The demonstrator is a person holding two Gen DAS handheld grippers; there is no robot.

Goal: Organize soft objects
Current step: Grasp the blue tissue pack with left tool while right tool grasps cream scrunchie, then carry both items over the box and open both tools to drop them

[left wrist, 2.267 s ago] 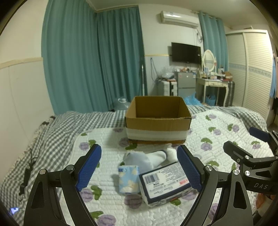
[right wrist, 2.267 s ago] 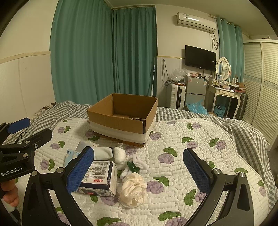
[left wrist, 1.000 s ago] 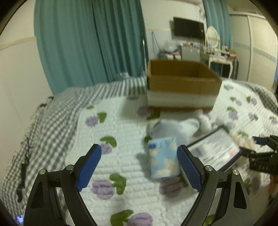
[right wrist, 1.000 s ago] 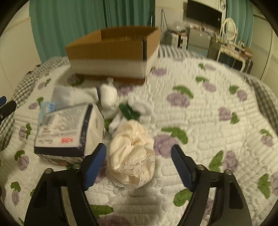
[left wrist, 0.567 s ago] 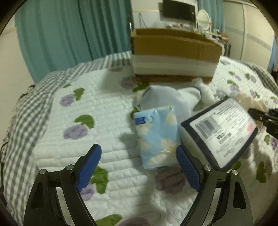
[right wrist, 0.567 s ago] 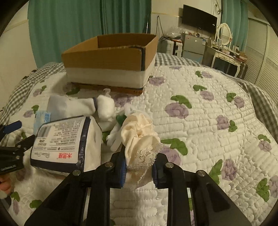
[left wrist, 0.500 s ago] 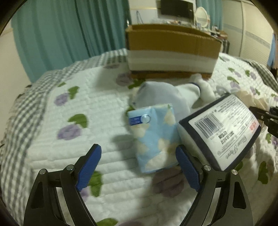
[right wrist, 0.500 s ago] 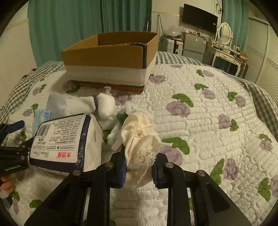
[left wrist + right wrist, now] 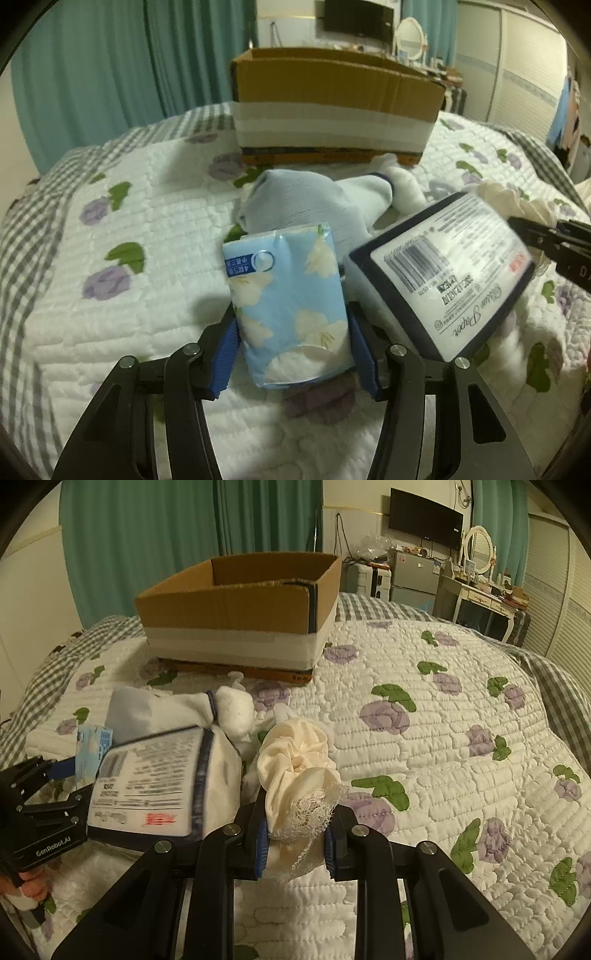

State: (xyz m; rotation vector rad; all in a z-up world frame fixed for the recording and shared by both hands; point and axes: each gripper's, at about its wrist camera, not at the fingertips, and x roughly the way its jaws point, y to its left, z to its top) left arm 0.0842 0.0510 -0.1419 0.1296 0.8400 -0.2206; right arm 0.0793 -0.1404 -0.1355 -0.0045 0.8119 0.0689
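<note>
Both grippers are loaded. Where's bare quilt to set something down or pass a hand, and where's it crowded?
Bare quilt runs right of the cream scrunchie, up to the cardboard box. Another bare patch lies left of the blue tissue pack. Crowded: the middle, where the tissue pack, white sock and paper package press together before the box.
</note>
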